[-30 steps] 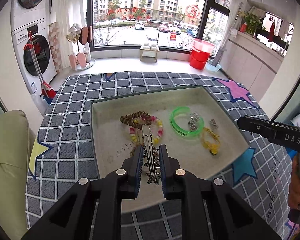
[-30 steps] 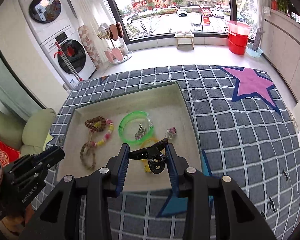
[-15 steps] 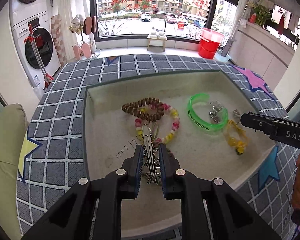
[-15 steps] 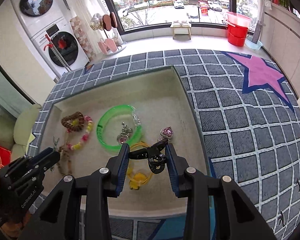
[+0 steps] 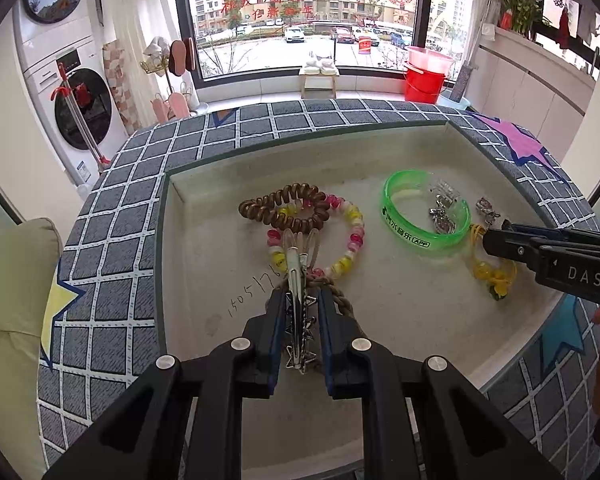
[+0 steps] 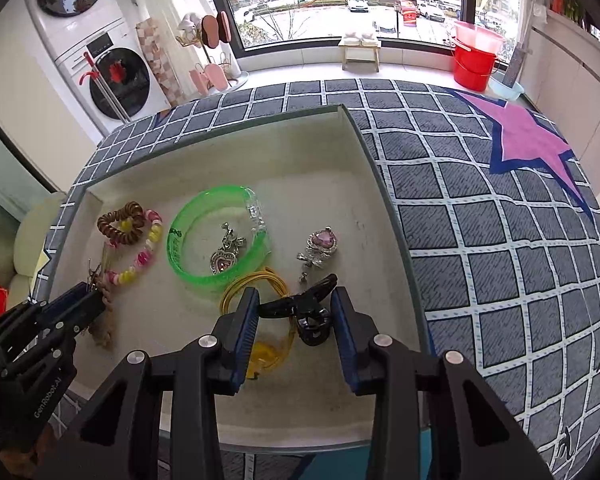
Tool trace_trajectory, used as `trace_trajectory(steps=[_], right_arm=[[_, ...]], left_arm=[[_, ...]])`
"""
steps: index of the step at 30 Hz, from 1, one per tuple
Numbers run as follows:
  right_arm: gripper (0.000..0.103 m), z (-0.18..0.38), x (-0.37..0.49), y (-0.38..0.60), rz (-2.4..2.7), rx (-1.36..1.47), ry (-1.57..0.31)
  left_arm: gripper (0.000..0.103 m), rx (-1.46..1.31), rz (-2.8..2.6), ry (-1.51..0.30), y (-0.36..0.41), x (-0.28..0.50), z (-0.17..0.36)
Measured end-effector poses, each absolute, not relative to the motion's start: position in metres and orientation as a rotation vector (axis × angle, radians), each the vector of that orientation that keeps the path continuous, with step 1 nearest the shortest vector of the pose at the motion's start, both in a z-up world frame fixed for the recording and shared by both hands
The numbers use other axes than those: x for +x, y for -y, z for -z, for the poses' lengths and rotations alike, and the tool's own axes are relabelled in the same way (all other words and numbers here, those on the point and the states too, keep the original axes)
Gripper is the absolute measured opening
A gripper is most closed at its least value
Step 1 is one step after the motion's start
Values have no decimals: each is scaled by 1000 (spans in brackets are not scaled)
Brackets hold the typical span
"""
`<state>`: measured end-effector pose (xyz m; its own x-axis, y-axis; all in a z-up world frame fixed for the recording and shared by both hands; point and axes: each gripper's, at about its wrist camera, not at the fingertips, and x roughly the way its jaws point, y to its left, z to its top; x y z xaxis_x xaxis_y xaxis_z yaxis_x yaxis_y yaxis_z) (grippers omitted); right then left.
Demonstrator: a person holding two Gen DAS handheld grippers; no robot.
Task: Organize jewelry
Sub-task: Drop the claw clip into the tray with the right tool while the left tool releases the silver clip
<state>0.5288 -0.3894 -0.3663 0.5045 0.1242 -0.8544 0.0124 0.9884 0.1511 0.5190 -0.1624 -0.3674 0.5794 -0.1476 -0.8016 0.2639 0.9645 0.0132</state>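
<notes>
The left gripper (image 5: 299, 320) is clenched on a silver hair clip (image 5: 297, 304), which stands on edge between the pads with its beak pointing forward over the tray (image 5: 204, 264). Under the clip, a brown braided cord (image 5: 342, 300) shows just past the right pad. The right gripper (image 6: 295, 322) is clamped on a black clip (image 6: 300, 306), held crosswise low over the tray's near right part. Beneath it lies a yellow cord (image 6: 256, 280) with a yellow charm (image 6: 266, 352).

Farther in, a bead bracelet (image 5: 354, 236) of pink and yellow beads lies left of centre, and a brown spiral hair tie (image 5: 288, 210) rests across its far edge. To the right sits a green bangle (image 5: 412, 232) with a heart pendant (image 6: 222, 262) inside its ring. A second pink pendant (image 6: 322, 244) lies apart, right of the bangle.

The tray sits on a grey grid-patterned table (image 6: 480, 240) with a pink star (image 6: 528, 144). Beyond it stand a washing machine (image 5: 80, 112), a red bucket (image 5: 424, 80) and a small stool (image 5: 318, 78) at the window.
</notes>
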Motion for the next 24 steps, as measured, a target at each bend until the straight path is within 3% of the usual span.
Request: trace_trajectory(steps=[4,17,18,19,20,21,24], right_arm=[[59,365,527,394,-75,183,-1039],[71,337,512,394,-101,221,-973],[72,335,510,394,-101,221,-969],[73,334,509,394,-101,221,-965],[73,333,507,394,-99,219,-961],[73,332,505,394,-97,218,-958],[73,329,499,395,-97,221,-951]], left_arm=[[30,146,233,-908,163,517,363],[31,151,204,-858,160,505,344],[35,151,198,-854,160,504,342],[48,148,197,-853,160,503,341],[96,141,192,-850,159,502,340],[103,131,178,-831,157,499,337],[103,133,182,-790,158,492,331]])
